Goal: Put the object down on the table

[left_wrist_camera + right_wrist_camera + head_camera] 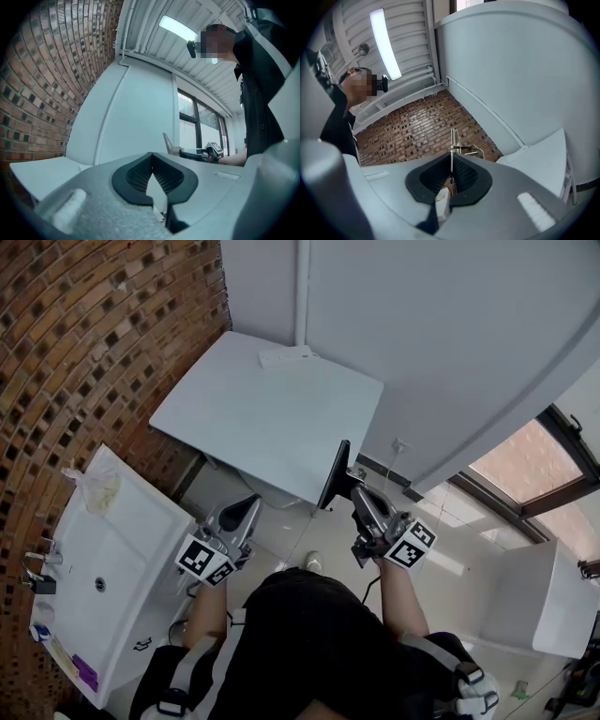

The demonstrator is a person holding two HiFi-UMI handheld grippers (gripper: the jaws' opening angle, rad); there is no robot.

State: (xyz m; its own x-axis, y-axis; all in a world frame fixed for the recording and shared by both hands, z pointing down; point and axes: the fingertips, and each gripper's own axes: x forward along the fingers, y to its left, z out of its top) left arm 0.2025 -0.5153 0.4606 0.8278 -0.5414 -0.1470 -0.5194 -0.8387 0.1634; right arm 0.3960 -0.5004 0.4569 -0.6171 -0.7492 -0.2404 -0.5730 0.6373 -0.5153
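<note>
A thin dark flat panel (334, 474) stands on edge just past the near right corner of the white table (272, 413), above the floor. My right gripper (356, 491) is shut on its lower end. In the right gripper view the panel (452, 143) shows edge-on as a narrow strip rising from between the pads of the right gripper (451, 165). My left gripper (246, 508) hangs to the left, below the table's near edge, shut with nothing in it. In the left gripper view the left gripper (152, 161) has its tips together, and the panel (168, 143) shows beyond it.
A white power strip (286, 356) lies at the table's far edge. A white sink (141, 521) with a tap (37, 568) stands at the left against the brick wall (84, 343). A small bottle (314, 562) stands on the floor. A window (534, 465) is at the right.
</note>
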